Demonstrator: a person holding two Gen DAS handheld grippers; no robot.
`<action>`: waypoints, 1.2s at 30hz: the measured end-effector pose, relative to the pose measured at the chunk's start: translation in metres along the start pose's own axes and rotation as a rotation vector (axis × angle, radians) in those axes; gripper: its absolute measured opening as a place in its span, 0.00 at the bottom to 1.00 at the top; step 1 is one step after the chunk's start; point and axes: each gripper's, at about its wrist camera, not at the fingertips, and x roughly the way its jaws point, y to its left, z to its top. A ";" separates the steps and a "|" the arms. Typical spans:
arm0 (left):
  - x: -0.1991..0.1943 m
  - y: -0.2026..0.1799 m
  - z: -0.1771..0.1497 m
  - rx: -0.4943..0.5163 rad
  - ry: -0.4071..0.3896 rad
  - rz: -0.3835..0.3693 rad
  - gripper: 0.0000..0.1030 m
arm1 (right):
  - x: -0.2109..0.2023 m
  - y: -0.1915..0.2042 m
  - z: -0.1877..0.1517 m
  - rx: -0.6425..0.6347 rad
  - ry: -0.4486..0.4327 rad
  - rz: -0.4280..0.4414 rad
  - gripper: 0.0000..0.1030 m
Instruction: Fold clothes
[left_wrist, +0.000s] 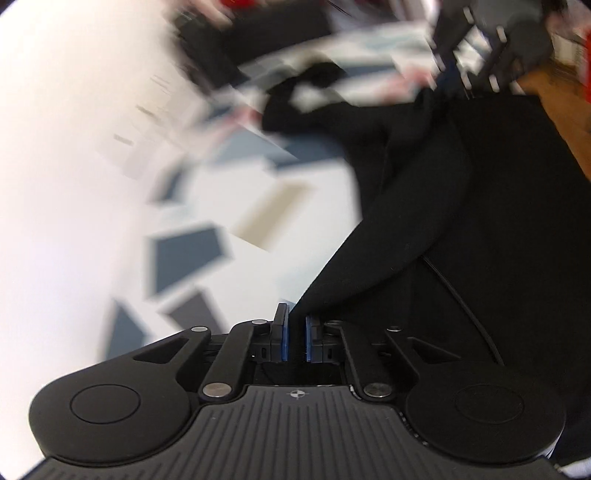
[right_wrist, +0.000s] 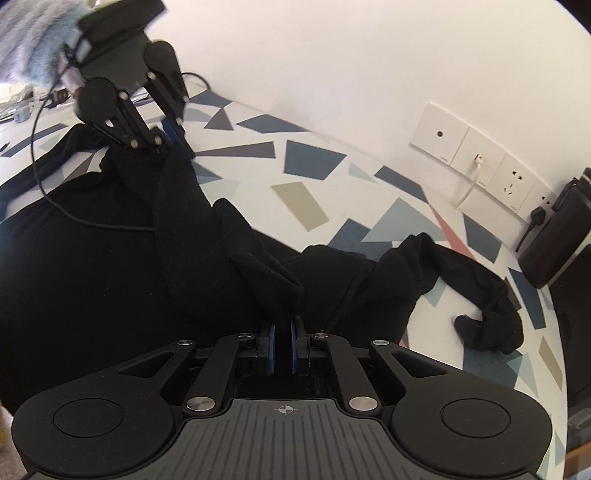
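**Both grippers pinching the black garment**

Right gripper (right_wrist: 282, 341) sits at 6 o'clock in its own view, blue pads nearly together and clamped on a raised fold of the black garment (right_wrist: 110, 280). The fabric peaks up right out of the jaws and spreads away toward 9 and 10 o'clock, so most of the cloth lies on the left half of the patterned cover (right_wrist: 314, 155). One sleeve (right_wrist: 480, 295) trails off toward 3 o'clock and ends in a bunched cuff lying on the cover.

Farther out, at 11 o'clock, the left gripper (right_wrist: 173, 142) has its tips on the far edge of the same garment. A thin black cable (right_wrist: 74, 218) runs across the cloth near it. In the left wrist view the left gripper (left_wrist: 295, 338) is closed tight on a ridge of cloth that climbs toward 1 o'clock; the background there is motion-blurred.

Beyond the cover at 2 to 3 o'clock: white wall sockets (right_wrist: 480, 162) with a white cord plugged in.
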 end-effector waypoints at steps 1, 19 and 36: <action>-0.014 0.000 -0.001 -0.021 -0.032 0.042 0.09 | -0.002 -0.001 0.002 0.002 -0.016 -0.011 0.07; -0.015 -0.038 -0.002 -0.231 -0.049 -0.174 0.56 | 0.001 0.014 -0.008 -0.075 0.050 -0.006 0.07; 0.025 -0.015 -0.022 -0.309 0.151 -0.315 0.60 | -0.009 0.020 -0.026 -0.038 0.009 -0.041 0.06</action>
